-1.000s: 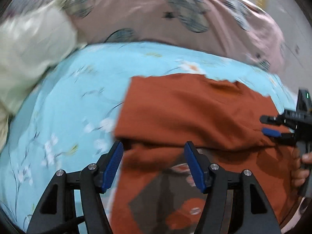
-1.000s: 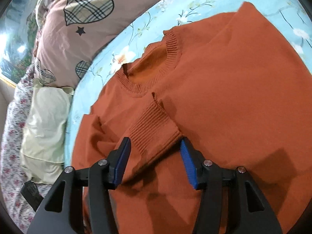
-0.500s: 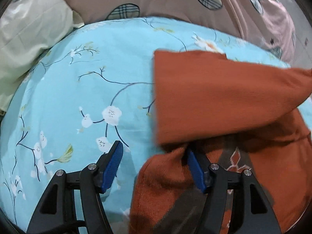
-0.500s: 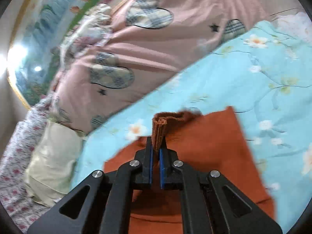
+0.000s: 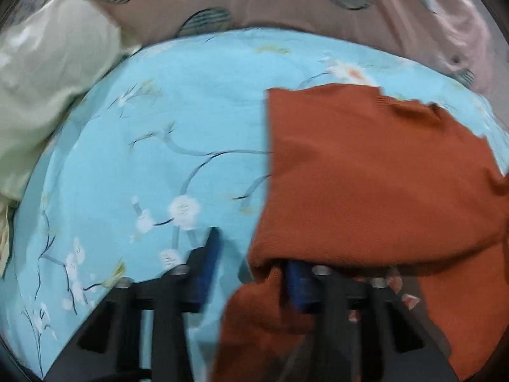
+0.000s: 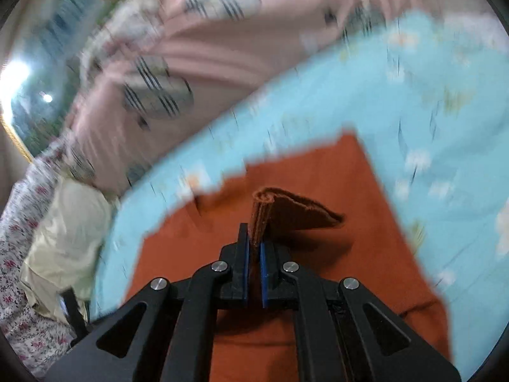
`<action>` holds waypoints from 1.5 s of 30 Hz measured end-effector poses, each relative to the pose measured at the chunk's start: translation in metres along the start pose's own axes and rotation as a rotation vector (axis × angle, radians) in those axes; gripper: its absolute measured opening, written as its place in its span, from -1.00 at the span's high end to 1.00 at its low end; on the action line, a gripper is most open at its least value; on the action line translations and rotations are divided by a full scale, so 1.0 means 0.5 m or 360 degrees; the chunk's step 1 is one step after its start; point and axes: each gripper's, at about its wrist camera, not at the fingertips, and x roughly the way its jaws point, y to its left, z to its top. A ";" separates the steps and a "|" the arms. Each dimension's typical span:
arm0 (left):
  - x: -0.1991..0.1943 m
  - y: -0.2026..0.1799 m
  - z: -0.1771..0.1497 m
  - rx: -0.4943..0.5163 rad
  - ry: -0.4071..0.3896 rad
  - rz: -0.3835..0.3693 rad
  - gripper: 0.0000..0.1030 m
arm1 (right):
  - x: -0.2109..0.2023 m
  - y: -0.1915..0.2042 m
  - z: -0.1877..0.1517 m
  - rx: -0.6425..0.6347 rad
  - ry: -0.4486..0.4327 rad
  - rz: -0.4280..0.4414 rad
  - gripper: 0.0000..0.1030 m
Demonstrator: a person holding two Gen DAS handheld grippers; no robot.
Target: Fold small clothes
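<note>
A rust-orange knit sweater (image 5: 366, 175) lies partly folded on a light blue floral bedsheet (image 5: 191, 111). My left gripper (image 5: 251, 264) is at the sweater's left folded edge, jaws partly apart; the right finger is under the fold, the left finger (image 5: 206, 264) over bare sheet. In the right wrist view the sweater (image 6: 318, 286) spreads below my right gripper (image 6: 254, 248), which is shut on a folded ribbed edge (image 6: 280, 213) of the sweater and holds it above the rest. Both views are blurred.
A pink quilt with plaid hearts (image 5: 318, 6) lies along the back of the bed; it also shows in the right wrist view (image 6: 222, 47). A pale yellow pillow (image 5: 41, 89) sits at the left, also seen in the right wrist view (image 6: 63, 232).
My right gripper closed on the sweater's ribbed edge and lifted it. My left gripper has narrowed, its right finger now under the fold. Both cameras are moving.
</note>
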 end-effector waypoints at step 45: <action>-0.131 0.057 -0.125 0.0028 0.0032 -0.0221 0.12 | -0.139 -0.107 -0.110 -0.0060 0.0371 -0.0180 0.23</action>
